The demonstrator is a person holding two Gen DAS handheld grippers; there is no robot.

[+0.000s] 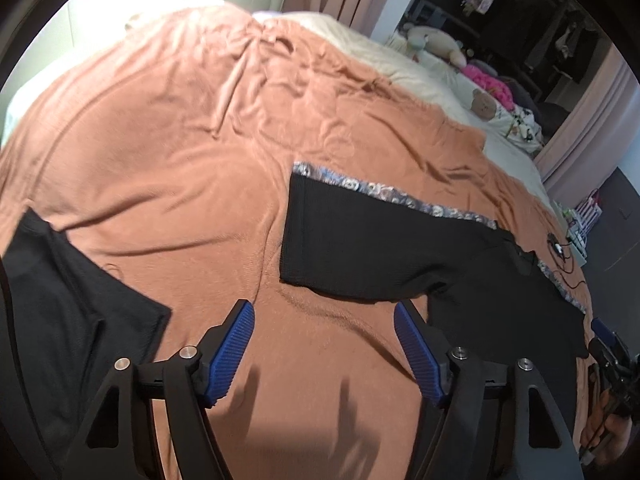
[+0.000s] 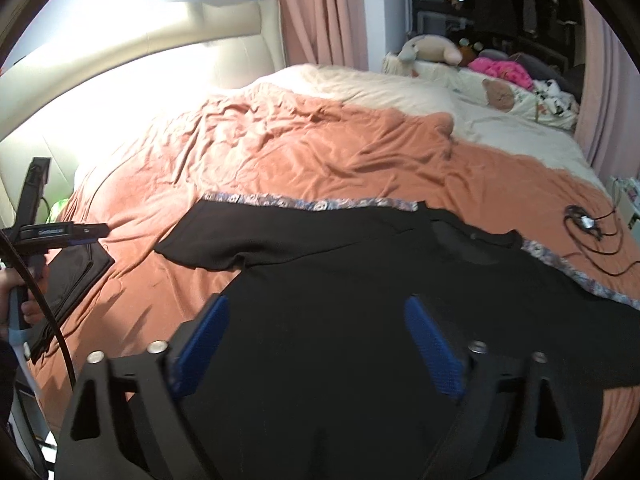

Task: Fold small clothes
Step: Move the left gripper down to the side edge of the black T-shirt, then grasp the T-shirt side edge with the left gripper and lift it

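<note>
Right now my left gripper (image 1: 324,344) hangs wide open over bare orange blanket (image 1: 160,128), holding nothing; the black shirt's sleeve (image 1: 360,248) lies toward one o'clock from it, long axis running left-right. My right gripper (image 2: 316,336), spread just as wide and empty, hovers directly above the black shirt (image 2: 360,280), so I judge it nearer.
</note>
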